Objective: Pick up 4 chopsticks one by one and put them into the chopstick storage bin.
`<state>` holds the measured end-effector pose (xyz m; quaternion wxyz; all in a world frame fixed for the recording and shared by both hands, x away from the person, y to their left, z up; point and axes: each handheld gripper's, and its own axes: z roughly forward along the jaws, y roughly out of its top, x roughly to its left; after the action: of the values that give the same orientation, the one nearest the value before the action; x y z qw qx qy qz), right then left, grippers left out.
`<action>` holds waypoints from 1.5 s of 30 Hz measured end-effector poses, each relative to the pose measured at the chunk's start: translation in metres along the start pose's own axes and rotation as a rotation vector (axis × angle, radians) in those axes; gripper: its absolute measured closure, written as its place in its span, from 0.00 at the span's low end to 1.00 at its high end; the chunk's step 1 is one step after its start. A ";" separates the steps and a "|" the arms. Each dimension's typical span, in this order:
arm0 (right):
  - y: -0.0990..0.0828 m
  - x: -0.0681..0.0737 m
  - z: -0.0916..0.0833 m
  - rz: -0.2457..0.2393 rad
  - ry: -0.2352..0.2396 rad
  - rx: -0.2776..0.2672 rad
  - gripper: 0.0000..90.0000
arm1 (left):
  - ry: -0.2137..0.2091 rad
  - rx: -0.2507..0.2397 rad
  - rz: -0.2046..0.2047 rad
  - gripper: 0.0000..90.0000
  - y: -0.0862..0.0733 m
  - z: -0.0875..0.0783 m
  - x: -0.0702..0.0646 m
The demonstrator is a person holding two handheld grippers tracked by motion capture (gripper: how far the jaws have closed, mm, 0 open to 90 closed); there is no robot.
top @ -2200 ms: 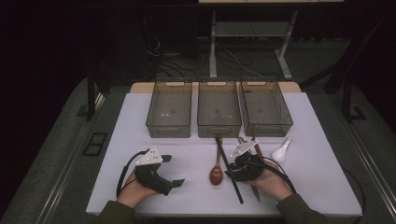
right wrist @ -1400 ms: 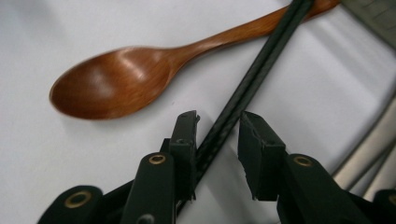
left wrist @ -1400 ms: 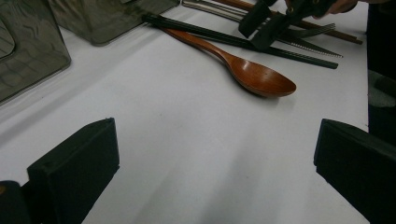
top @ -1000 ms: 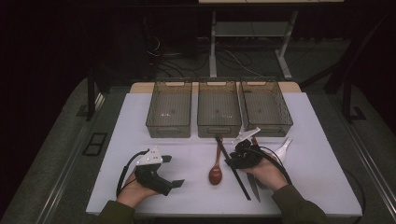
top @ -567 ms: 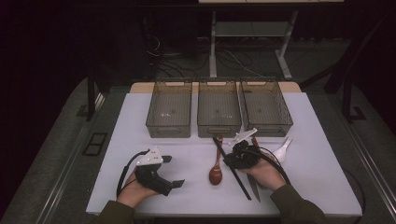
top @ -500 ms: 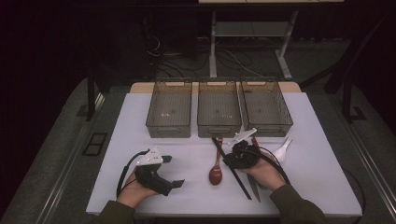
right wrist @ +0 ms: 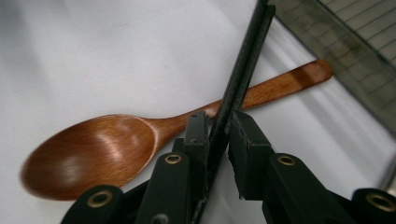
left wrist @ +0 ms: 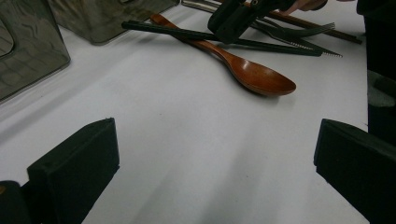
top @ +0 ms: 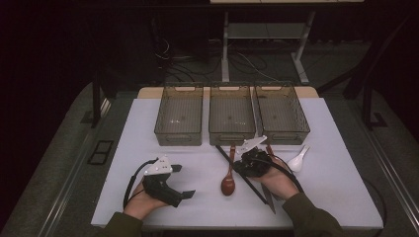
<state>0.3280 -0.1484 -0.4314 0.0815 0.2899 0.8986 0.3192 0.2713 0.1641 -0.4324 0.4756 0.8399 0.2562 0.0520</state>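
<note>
Since the earlier frames the right gripper [top: 245, 160] has shifted a little toward 11 o'clock, up from beside the wooden spoon's bowl to its handle, and its jaws have just been closing. They now stand narrow around the black chopsticks [right wrist: 236, 88], which run between the pads; whether both pads already press I cannot tell. The left gripper [top: 184, 183] stays put at 7 o'clock on the tabletop [top: 341, 182], jaws wide with nothing between them.

From above, the right hand [top: 276, 180] covers much of the cutlery pile, and the chopsticks read only as a thin dark line.

The right gripper view shows the chopsticks crossing over the wooden spoon [right wrist: 116, 147]. The left gripper view adds a fork [left wrist: 303, 31] behind them. The high view alone gives three empty bins [top: 231, 114] at 12 o'clock and a white spoon [top: 298, 160] at 3 o'clock.
</note>
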 end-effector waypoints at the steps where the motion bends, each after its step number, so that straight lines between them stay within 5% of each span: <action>1: 0.001 0.000 0.000 -0.005 -0.003 0.000 0.86 | 0.000 0.001 0.001 0.00 0.000 0.000 0.000; 15: -0.001 -0.006 -0.009 0.042 0.033 -0.039 0.74 | -0.001 0.001 0.002 0.00 0.000 0.000 0.000; 27: -0.022 -0.007 -0.023 0.081 0.006 0.004 0.82 | -0.003 0.002 0.001 0.00 0.000 0.000 0.000; 45: -0.025 -0.011 -0.012 0.098 0.016 0.026 0.84 | -0.005 0.006 0.003 0.00 0.000 0.000 -0.001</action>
<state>0.3209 -0.1768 -0.4381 0.0550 0.3321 0.8881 0.3132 0.2708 0.1639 -0.4326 0.4736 0.8419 0.2538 0.0498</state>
